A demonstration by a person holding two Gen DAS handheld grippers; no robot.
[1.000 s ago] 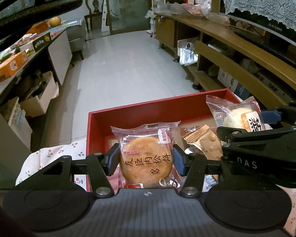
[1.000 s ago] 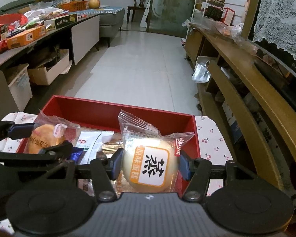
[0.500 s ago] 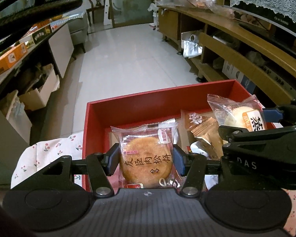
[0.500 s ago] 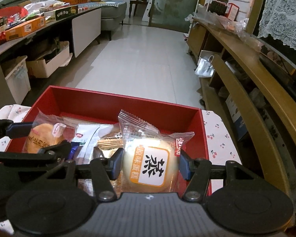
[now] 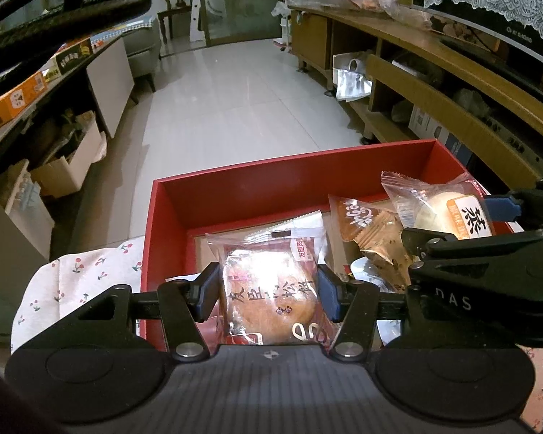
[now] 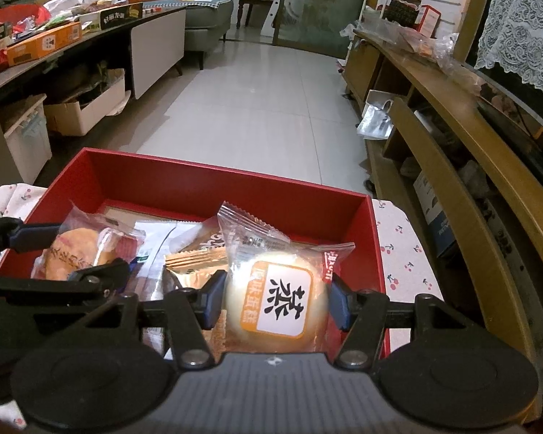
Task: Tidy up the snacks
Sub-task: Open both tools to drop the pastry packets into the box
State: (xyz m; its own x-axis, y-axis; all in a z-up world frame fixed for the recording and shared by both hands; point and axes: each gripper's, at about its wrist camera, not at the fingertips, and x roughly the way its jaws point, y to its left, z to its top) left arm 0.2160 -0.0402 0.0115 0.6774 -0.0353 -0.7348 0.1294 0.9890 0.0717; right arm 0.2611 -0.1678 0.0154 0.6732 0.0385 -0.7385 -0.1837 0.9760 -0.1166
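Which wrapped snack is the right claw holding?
The pale round cake with the orange-bordered label, in the right claw; the left claw holds the brown pastry.

Black hand-held gripper [image 5: 268,291]: blue finger pads [image 5: 207,289], silver screws, "DAS" lettering.

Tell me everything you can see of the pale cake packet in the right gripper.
The pale cake packet is a round, cream-coloured cake sealed in a clear plastic wrapper with crimped, serrated ends. An orange-bordered white label with a bold black character faces the camera. The right gripper is shut on it, one blue finger pad on each side, holding it upright over the right end of the red box, above other wrapped snacks.
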